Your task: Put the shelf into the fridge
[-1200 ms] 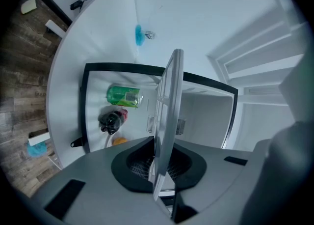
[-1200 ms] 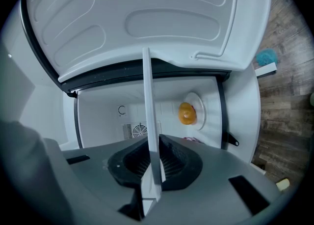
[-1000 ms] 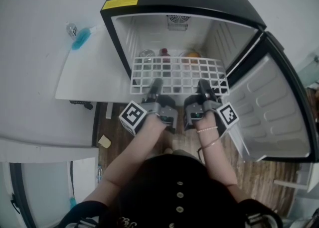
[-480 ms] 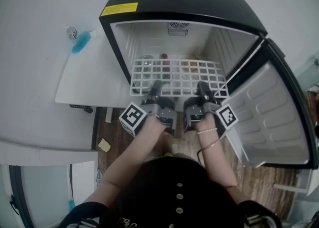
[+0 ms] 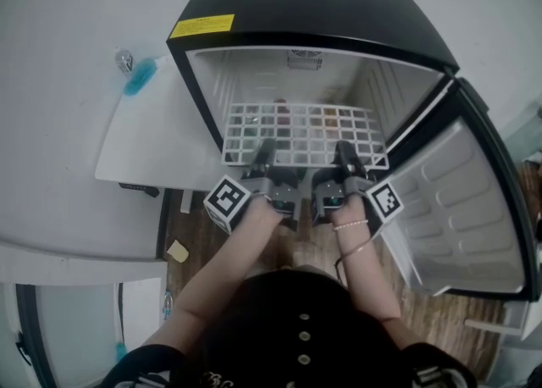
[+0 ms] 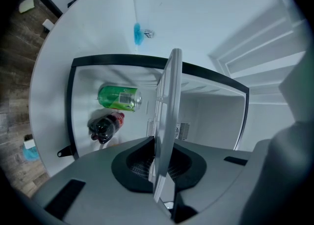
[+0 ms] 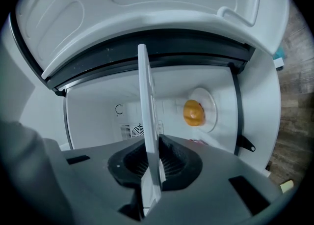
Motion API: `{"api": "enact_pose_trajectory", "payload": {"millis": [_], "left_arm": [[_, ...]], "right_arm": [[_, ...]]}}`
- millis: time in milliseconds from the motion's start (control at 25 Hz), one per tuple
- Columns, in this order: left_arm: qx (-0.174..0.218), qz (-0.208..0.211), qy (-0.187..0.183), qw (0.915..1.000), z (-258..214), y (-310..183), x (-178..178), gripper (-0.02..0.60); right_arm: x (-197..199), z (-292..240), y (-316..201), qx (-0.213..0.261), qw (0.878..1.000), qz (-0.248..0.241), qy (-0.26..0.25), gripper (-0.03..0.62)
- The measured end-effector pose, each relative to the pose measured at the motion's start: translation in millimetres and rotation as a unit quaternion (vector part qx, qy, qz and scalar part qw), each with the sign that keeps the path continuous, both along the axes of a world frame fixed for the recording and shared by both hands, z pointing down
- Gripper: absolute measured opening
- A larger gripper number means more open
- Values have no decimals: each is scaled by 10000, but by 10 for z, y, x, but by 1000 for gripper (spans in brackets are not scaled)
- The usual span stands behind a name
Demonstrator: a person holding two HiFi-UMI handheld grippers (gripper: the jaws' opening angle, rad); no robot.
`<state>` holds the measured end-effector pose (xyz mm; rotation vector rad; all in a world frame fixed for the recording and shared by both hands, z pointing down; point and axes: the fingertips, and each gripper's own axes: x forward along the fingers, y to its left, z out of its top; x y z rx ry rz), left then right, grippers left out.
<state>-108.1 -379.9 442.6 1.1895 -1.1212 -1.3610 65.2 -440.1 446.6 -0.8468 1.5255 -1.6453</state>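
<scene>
The black mini fridge (image 5: 322,5) is standing open with its door (image 5: 461,200) swung wide. The white wire shelf (image 5: 305,128) is sitting partway inside the cavity, its rear past the opening and its front edge jutting out toward the person. The left gripper (image 5: 264,151) and the right gripper (image 5: 345,151) are each clamping that front edge between their jaws, so the insertion is looking well under way but not finished — the shelf is likely needing a further push inward and a release, above the green can (image 6: 119,97), dark bottle (image 6: 104,126) and orange (image 7: 193,112).
</scene>
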Motion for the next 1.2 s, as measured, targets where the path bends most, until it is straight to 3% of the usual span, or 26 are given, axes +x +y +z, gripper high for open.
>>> {"api": "enact_pose_trajectory", "payload": {"millis": [1200], "left_arm": [[159, -255, -264, 9992, -21, -435, -175, 35]], "right_arm": [[-168, -28, -466, 313, 9984, 38, 473, 35]]}}
